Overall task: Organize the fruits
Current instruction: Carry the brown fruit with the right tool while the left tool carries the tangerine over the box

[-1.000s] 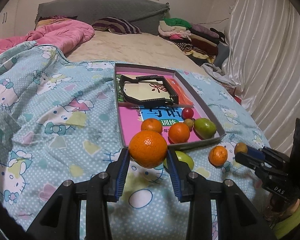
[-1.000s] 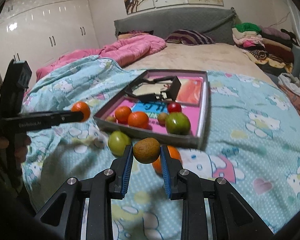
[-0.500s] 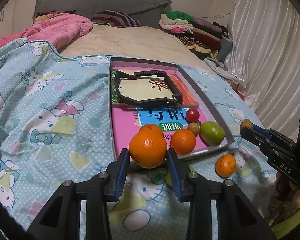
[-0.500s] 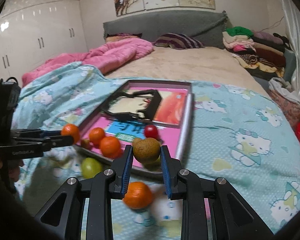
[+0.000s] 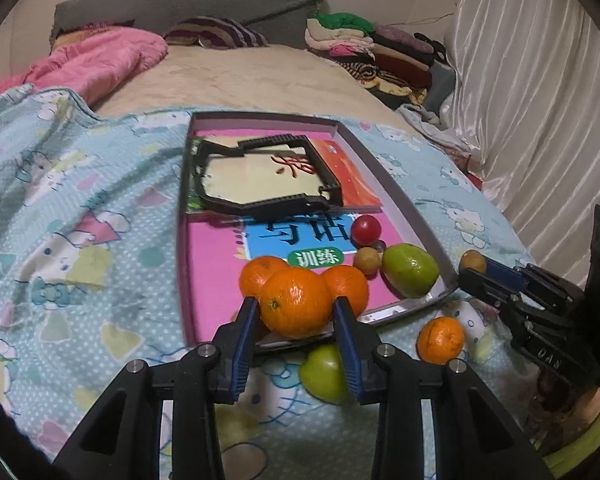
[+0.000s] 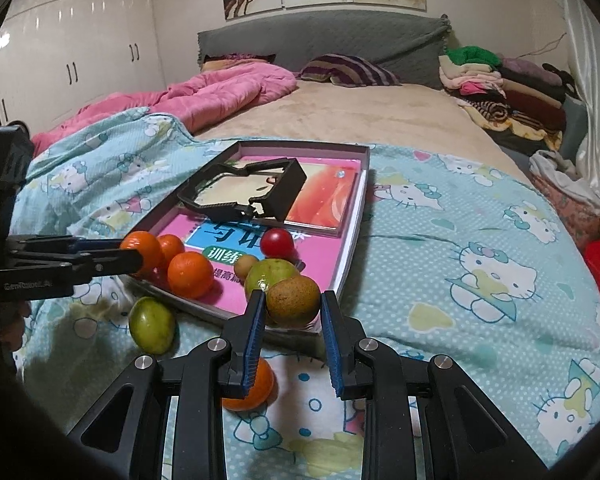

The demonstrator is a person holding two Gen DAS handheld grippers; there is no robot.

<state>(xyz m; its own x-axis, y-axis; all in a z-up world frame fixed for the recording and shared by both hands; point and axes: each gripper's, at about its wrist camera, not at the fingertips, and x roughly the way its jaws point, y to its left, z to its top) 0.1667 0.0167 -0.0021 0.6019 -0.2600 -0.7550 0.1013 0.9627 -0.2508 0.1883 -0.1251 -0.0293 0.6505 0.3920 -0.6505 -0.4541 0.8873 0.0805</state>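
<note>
My left gripper (image 5: 296,312) is shut on a large orange (image 5: 295,301) and holds it over the near edge of the shallow grey tray (image 5: 396,192). My right gripper (image 6: 293,307) is shut on a brown kiwi (image 6: 293,295) at the tray's (image 6: 352,248) near right corner. In the tray lie two oranges (image 5: 348,282), a green fruit (image 5: 410,270), a small brown fruit (image 5: 367,260) and a red fruit (image 5: 365,229). On the blanket in front lie a green fruit (image 5: 324,374) and an orange (image 5: 440,340).
The tray rests on a blue Hello Kitty blanket (image 6: 480,280) on a bed and holds books and a black plastic frame (image 5: 260,176). A pink quilt (image 6: 204,96) lies at the back left, folded clothes (image 6: 500,80) at the back right, curtains (image 5: 540,100) on the right.
Both grippers have moved forward toward the tray with their fruits. The orange now hangs over the tray's near edge and the kiwi over its near right corner.
</note>
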